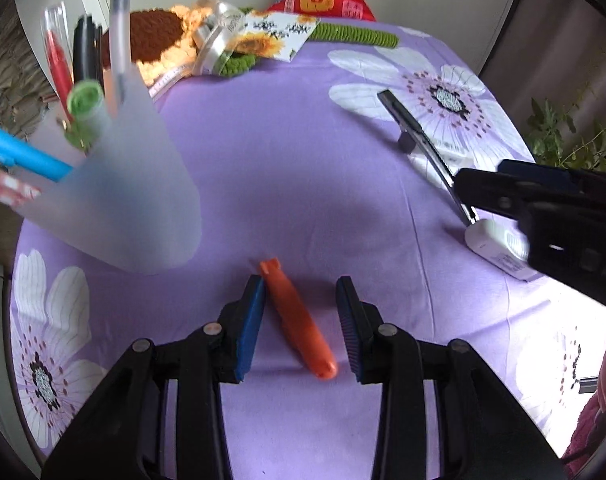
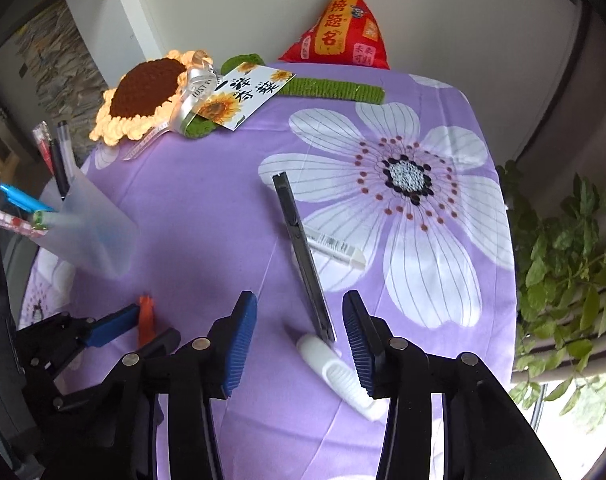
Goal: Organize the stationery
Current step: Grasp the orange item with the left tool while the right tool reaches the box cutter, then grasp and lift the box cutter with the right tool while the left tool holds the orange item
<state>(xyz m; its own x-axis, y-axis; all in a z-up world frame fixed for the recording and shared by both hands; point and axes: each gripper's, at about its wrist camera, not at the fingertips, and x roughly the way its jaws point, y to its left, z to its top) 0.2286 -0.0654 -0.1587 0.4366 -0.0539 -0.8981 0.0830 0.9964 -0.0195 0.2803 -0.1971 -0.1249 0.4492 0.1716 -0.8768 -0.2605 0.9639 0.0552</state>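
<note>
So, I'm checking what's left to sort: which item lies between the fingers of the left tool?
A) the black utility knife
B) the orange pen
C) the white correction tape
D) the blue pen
B: the orange pen lies on the purple cloth between the open fingers of the left tool.

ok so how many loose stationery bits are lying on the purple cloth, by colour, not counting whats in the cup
orange: 1, the marker
black: 1, the utility knife
white: 2, the barcoded stick and the ribbed piece
total: 4
</note>
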